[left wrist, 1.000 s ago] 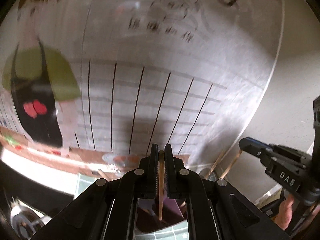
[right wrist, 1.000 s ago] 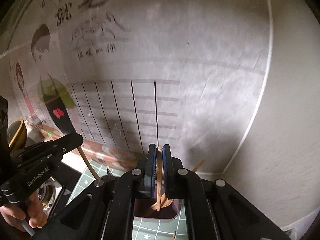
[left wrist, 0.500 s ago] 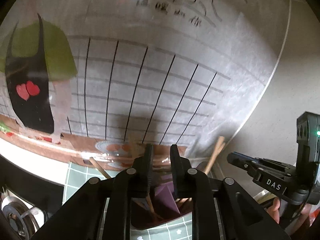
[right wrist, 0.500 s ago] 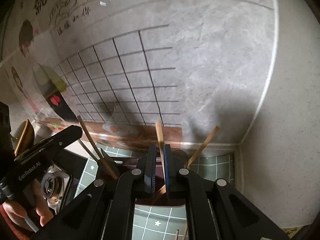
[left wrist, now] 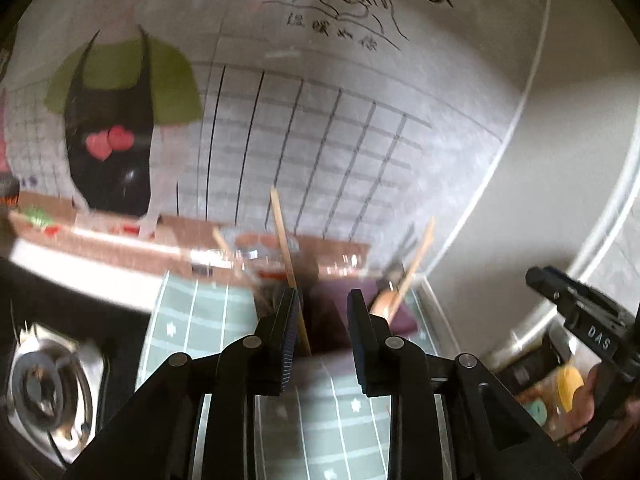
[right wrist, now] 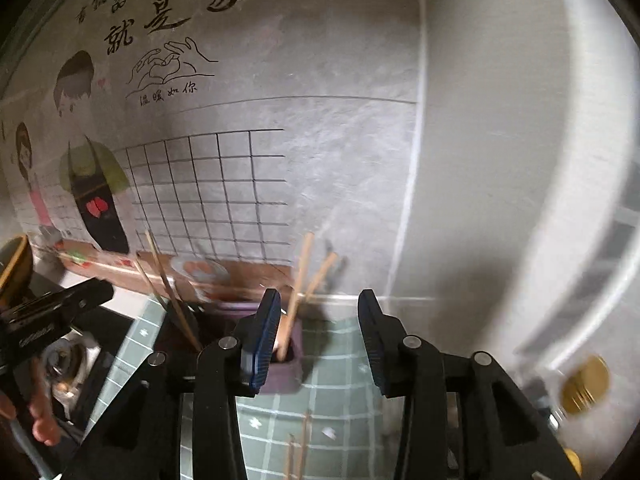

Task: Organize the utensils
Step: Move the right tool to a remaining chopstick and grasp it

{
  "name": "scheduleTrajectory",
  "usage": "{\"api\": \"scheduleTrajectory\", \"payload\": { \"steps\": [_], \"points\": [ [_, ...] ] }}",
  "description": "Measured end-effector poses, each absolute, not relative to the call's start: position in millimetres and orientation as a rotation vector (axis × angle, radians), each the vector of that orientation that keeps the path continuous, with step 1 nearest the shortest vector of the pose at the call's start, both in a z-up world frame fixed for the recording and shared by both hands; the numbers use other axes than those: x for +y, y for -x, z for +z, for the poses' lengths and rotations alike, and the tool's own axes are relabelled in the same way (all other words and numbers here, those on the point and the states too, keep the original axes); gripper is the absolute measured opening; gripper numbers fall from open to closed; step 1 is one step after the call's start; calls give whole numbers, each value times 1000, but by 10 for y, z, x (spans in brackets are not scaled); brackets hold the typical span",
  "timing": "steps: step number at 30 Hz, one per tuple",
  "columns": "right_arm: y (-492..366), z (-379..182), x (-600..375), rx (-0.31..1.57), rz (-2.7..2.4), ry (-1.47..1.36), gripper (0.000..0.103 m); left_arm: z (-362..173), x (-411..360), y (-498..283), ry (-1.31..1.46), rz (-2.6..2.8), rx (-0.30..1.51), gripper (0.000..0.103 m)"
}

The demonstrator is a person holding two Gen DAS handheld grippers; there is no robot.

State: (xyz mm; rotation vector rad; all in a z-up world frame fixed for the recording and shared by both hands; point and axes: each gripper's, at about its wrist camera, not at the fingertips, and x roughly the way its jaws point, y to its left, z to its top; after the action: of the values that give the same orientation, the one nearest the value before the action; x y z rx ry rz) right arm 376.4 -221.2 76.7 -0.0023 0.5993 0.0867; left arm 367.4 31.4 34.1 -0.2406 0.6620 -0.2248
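A dark purple utensil holder (right wrist: pixel 286 378) stands on a green grid mat (right wrist: pixel 332 400) against the wall, with several wooden chopsticks (right wrist: pixel 301 270) leaning in it. My right gripper (right wrist: pixel 318 332) hovers just in front of it. Its jaws are opening, and one chopstick rises free beside the left pad, not pressed. In the left wrist view the holder (left wrist: pixel 402 316) shows past my left gripper (left wrist: pixel 323 320). Those jaws are opening too, with a chopstick (left wrist: pixel 282 240) standing loose by the left finger. Each gripper shows at the edge of the other's view: the right gripper (left wrist: pixel 576 312) and the left gripper (right wrist: pixel 60 308).
A gas burner (left wrist: pixel 40 392) sits left of the mat. Two loose chopsticks (right wrist: pixel 298 448) lie on the mat near me. The decorated wall (right wrist: pixel 320 160) rises right behind the holder. A blurred yellow object (right wrist: pixel 584 384) is at the right. A hand (right wrist: pixel 40 420) holds the left gripper.
Both grippers were shut on a chopstick a second ago. Both have opened, the chopsticks now stand in the holder, and both views have drawn back from the wall.
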Motion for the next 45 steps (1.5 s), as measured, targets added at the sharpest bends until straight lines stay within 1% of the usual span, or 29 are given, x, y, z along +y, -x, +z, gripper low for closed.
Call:
{"api": "scheduleTrajectory", "payload": {
  "steps": [8,13,19,21,23,25,27,31,36,45],
  "points": [
    [-3235,535,-2329,641,88,-8,39,96,88,-3109,192,-268,706,26],
    [-2976,179,-2437,731,116,-41,39,-15,-20,-2887,167,-282,743,26],
    [-2743,-296,-2497,851,172,-80,39,-346,-181,-2608,172,-308,818,26],
    [-2666,-468,-2462,891,202,-67,33,-495,-248,-2519,157,-319,849,26],
    [-2587,-672,-2406,942,243,-46,24,-621,-284,-2444,155,-316,875,26],
    [-2521,-845,-2349,985,271,-24,20,-720,-288,-2370,159,-310,896,26],
    [-2446,-1031,-2309,1019,283,1,20,-814,-284,-2302,163,-301,909,26],
    [-2359,-1324,-2307,1067,286,14,16,-939,-229,-2215,188,-282,929,26],
    [-2326,-1483,-2307,1089,316,-7,16,-1046,-107,-2160,227,-250,951,26],
    [-2402,-1491,-2071,1049,330,50,16,-1109,-2,-2143,250,-225,962,26]
  ]
}}
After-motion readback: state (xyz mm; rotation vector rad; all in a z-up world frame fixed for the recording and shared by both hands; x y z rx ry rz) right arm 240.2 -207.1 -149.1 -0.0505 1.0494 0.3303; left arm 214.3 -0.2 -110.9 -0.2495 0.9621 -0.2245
